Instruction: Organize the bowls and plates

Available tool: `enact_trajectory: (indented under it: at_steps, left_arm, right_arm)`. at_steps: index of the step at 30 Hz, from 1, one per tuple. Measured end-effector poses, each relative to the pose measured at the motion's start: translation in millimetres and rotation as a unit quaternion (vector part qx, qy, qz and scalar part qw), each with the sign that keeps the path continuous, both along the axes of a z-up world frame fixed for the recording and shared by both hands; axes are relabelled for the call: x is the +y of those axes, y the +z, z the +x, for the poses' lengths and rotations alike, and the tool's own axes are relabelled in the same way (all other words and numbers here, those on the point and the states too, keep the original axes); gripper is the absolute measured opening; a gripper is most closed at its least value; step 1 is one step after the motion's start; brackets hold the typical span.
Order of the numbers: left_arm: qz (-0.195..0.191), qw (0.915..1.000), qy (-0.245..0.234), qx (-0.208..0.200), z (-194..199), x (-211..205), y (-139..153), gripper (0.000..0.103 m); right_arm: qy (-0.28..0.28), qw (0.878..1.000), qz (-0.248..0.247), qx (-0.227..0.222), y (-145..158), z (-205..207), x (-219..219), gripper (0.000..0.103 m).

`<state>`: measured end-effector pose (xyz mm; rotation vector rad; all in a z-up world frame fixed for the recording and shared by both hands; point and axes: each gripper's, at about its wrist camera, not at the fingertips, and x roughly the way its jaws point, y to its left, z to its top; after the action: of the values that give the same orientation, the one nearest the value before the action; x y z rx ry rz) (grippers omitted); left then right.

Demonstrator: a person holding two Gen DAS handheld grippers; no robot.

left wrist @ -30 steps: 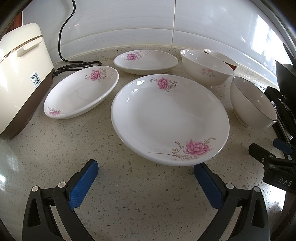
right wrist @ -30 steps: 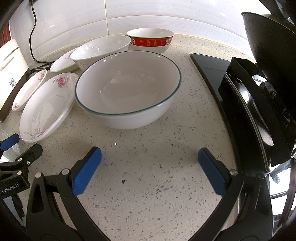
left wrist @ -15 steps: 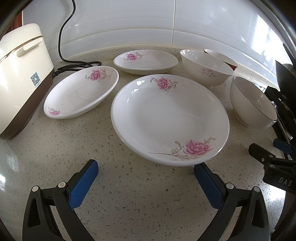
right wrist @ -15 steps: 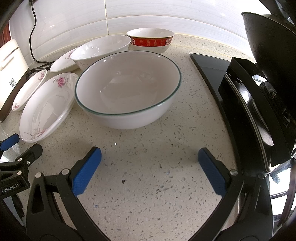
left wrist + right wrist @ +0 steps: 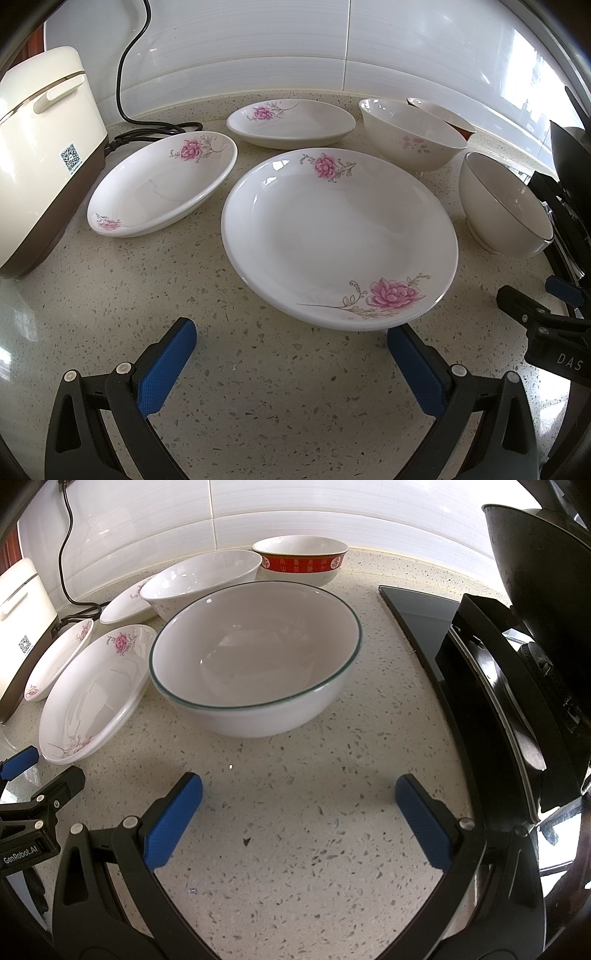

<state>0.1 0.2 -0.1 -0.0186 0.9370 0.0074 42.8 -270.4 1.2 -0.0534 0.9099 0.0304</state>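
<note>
— Two grippers were in my hands, and both had their fingers spread wide with nothing between them. My left gripper (image 5: 291, 354) hovered low over the speckled counter (image 5: 258, 406), with its blue pads (image 5: 166, 362) apart.

— What was in front of the left one?

— The big flowered plate (image 5: 338, 236) lay just beyond the fingertips, flat on the counter. Its near rim was close to my right pad of that gripper, but I could not tell if they touched. Behind it to the left lay a second flowered plate (image 5: 162, 184), tilted a little, near the cream rice cooker (image 5: 40, 155). A third flowered plate (image 5: 291, 123) lay further back, near the tiled wall (image 5: 332, 48).

— And your other hand?

— My right gripper (image 5: 299, 812) was also released, and it held nothing. The green-rimmed bowl (image 5: 255, 661) stood upright just ahead of it, and it was beside the big flowered plate on its left; they seemed to touch. Behind this bowl stood a white bowl with a small flower (image 5: 201, 578), and the red-banded bowl (image 5: 301, 563) was by the wall.

— Anything on the right side?

— A black stove (image 5: 480, 686) was beside the counter, with a dark pan (image 5: 535, 572) on it. No plate or bowl was stacked on another one.
</note>
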Motion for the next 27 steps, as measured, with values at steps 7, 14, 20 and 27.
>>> enact_trajectory:
  at_steps: [7,14,20,27]
  left_arm:
    - [0.000,1.0000,0.000,0.000,0.0,0.0,0.0,0.103]
    - [0.000,1.0000,0.000,0.000,1.5,-1.9,-1.0,0.103]
    - [0.000,1.0000,0.000,0.000,1.4,-1.8,-0.9,0.103]
    - [0.000,1.0000,0.000,0.000,0.8,-1.3,0.0,0.103]
  right_arm:
    - [0.000,1.000,0.000,0.000,-0.1,0.0,-0.1,0.103]
    - [0.000,1.000,0.000,0.000,-0.4,-0.1,-0.4,0.103]
    - [0.000,1.000,0.000,0.000,-0.6,-0.3,-0.6,0.103]
    - [0.000,1.000,0.000,0.000,-0.7,-0.5,-0.6,0.103]
